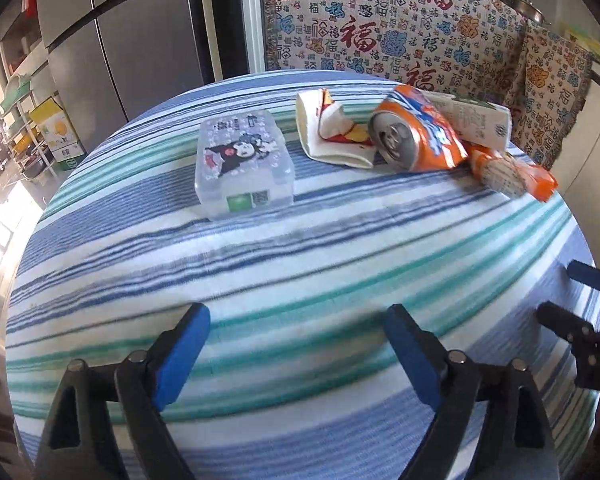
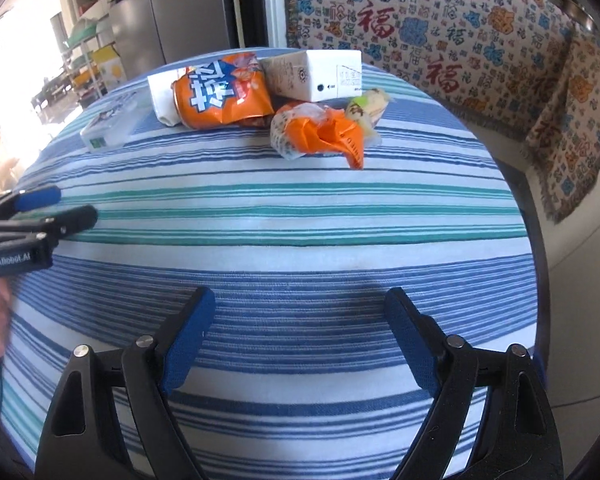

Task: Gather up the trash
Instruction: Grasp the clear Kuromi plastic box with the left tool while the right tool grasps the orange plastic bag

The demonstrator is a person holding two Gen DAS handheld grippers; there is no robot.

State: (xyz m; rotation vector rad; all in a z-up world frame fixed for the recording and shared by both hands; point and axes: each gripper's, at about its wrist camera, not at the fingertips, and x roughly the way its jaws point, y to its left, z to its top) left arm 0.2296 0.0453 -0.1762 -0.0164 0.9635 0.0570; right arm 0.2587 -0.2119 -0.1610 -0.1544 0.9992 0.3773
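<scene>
Both grippers empty, jaws wide, nothing between the pads: left gripper (image 1: 296, 334) and right gripper (image 2: 300, 324) hover over bare striped cloth (image 1: 300, 248), well short of the trash. The trash sits clustered at the far edge of the table: crushed orange can (image 1: 412, 136), flattened white wrapper (image 1: 328, 128) touching its left side, milk carton (image 2: 316, 76) behind it, crumpled orange-and-white wrapper (image 2: 320, 134) in front on the right, a small pale scrap (image 2: 370, 106) just beside that. A clear lidded box (image 1: 244, 160) stands apart to the left; can't tell if it counts as trash. Handling guess: everything is light. The can is dented, thin metal, slick and likely to roll, so pinch across the crushed waist, not the rim. The carton is stiff-ish, probably empty; take it across the narrow faces. The wrappers are soft and crinkly and will collapse under the pads, so grab a raised fold rather than a flat sheet. The pile overlaps, so pulling one piece may drag its neighbours.
</scene>
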